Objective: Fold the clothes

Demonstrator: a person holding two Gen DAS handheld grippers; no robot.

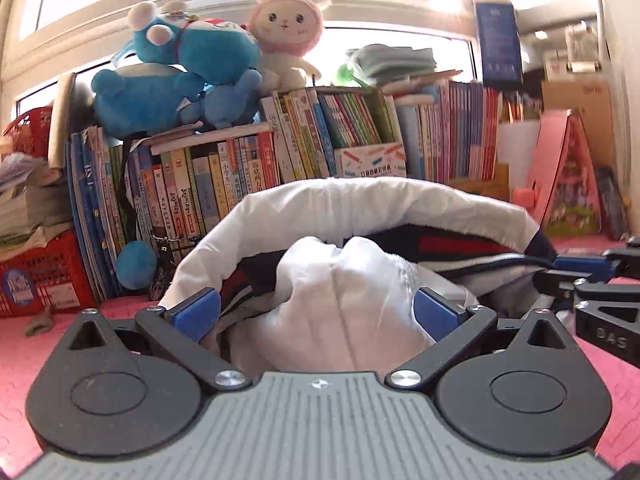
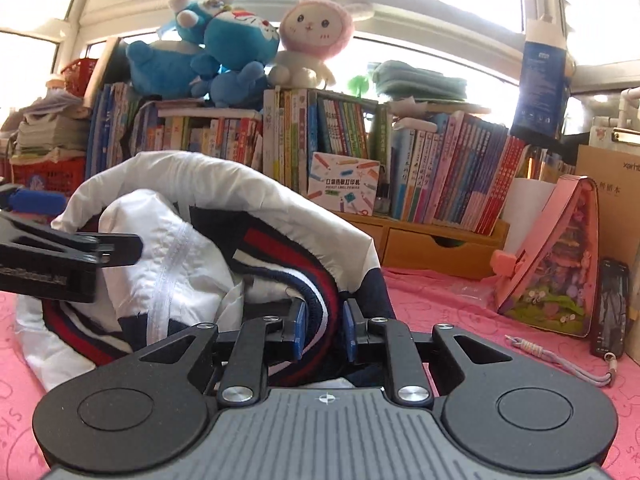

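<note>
1. lying bunched in a soft heap on the pink mat (image 2: 432, 300), the jacket (image 2: 224, 200) sits in front of the row of books (image 2: 460, 168) along the mat's far edge, with its white outer cloth arched over a navy, red and white ribbed band (image 2: 320, 304).
2. judging by the way it slumps and creases, the jacket is light, limp and a little slick on its white shell, so it will sag from any single hold and needs two holds set apart to spread flat.
3. the ribbed band looks thicker and grippier than the shell and is the better place to take hold; a zipper line (image 1: 480, 258) runs beside it and may stiffen that edge.
4. the left gripper (image 1: 316, 312) has its jaws spread wide around a bulge of white cloth (image 1: 340, 300); the blue pads stand at either side without visibly pinching, so i read it as released.
5. the right gripper (image 2: 325, 330) has its jaws drawn in close, clenched on the ribbed band, which passes between the pads.
6. small things near the mat's right edge, a phone (image 2: 610, 308) and a cord (image 2: 560, 360), lie well apart from the jacket.
</note>
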